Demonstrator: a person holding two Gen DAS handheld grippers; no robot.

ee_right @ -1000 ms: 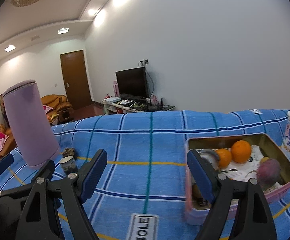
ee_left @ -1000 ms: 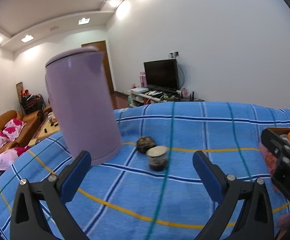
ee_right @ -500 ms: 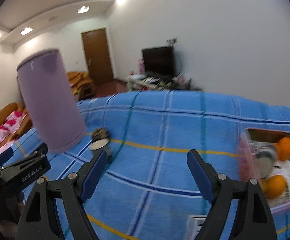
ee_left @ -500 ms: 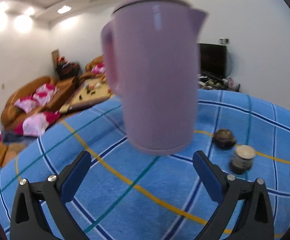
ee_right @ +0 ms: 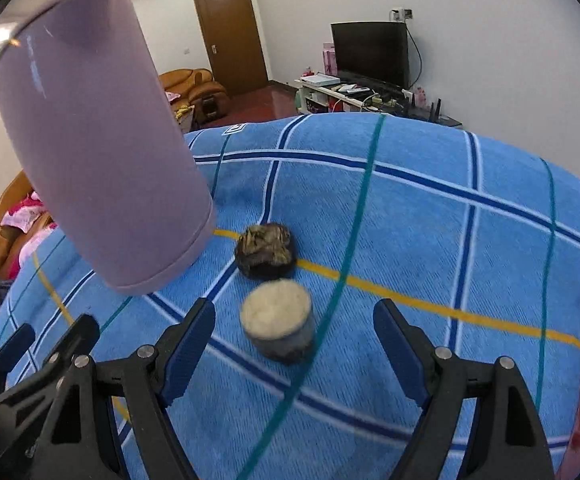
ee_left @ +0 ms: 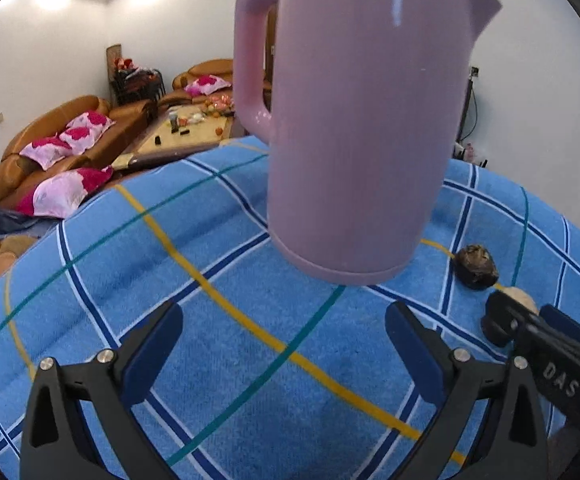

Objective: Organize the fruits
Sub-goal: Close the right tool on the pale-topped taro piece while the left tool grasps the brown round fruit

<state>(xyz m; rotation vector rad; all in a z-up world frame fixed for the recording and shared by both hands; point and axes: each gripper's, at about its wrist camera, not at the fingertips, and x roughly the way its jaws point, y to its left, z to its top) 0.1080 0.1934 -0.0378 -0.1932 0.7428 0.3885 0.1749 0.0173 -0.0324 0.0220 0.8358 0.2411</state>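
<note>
Surface: we note a blue plaid tablecloth [ee_right: 430, 220].
Right gripper [ee_right: 294, 336]: black, blue-padded; we find its jaws closing around, not touching, a small dark cup with pale top [ee_right: 278, 326].
Behind cup: dark rough lump [ee_right: 265, 250].
Left: tall lilac plastic jug [ee_right: 94, 140].
Lower left: left gripper [ee_right: 50, 344].

Kettle [ee_left: 354, 128]: smooth glossy lilac plastic. Cloth [ee_right: 430, 216]: woven, matt, blue check. Fingers [ee_right: 188, 344]: matt blue pads, black plastic.
</note>
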